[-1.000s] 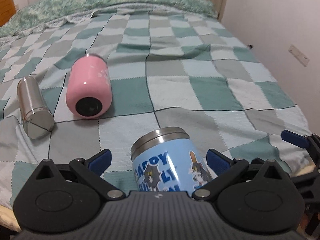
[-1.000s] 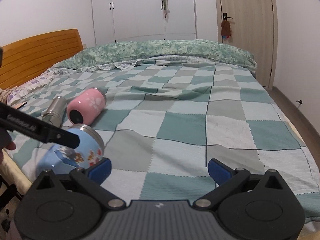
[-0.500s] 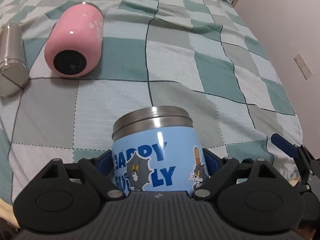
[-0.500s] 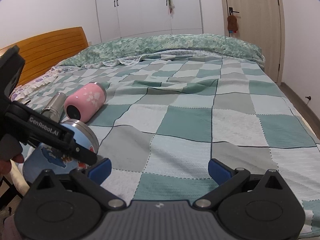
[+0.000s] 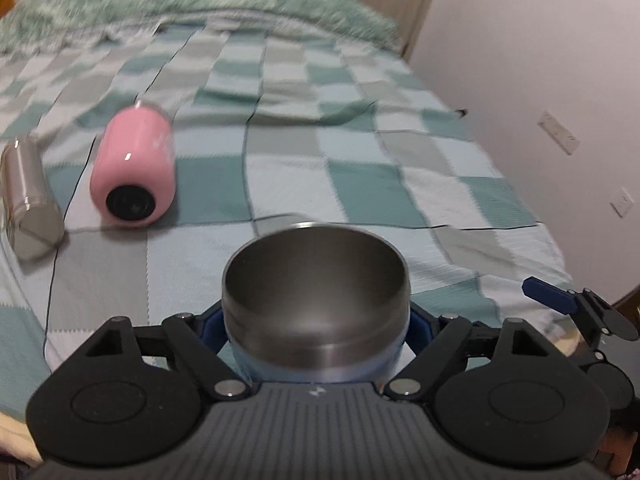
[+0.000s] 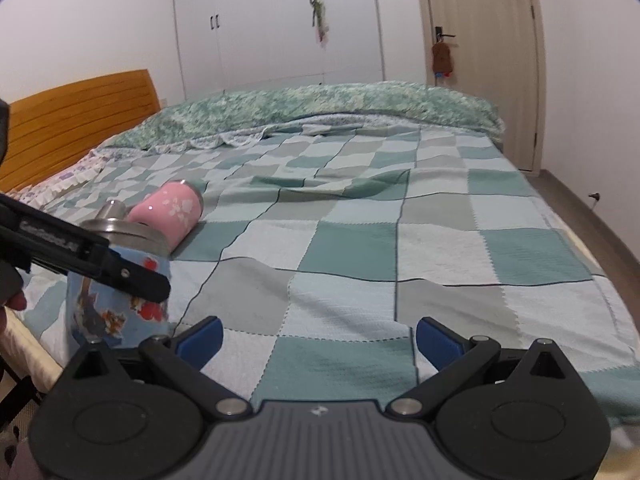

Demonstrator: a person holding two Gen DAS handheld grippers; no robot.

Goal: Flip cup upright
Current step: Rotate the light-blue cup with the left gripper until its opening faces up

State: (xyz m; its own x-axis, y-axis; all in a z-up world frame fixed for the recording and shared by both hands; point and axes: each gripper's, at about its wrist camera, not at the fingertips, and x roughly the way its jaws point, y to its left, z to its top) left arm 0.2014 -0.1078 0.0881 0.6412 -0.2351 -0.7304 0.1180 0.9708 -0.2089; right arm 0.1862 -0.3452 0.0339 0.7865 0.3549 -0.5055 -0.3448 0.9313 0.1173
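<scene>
Left wrist view, left gripper (image 5: 316, 320) clamps blue cup (image 5: 316, 300), base hidden, seemingly upright; right gripper (image 6: 316, 334) agape

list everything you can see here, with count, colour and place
blue cup: 1, blue with cartoon prints, steel rim, near bed edge, gripped
pink cup: 1, pink, lying on its side on the quilt
steel flask: 1, silver, lying left of the pink cup
quilt: 1, teal, grey and white checks, covering the bed
headboard: 1, orange wood, far left
wardrobe: 1, white, back wall
door: 1, beige, back right
left gripper: 1, black, blue pads, jaws closed on the blue cup
right gripper: 1, black, blue pads, jaws open, empty
</scene>
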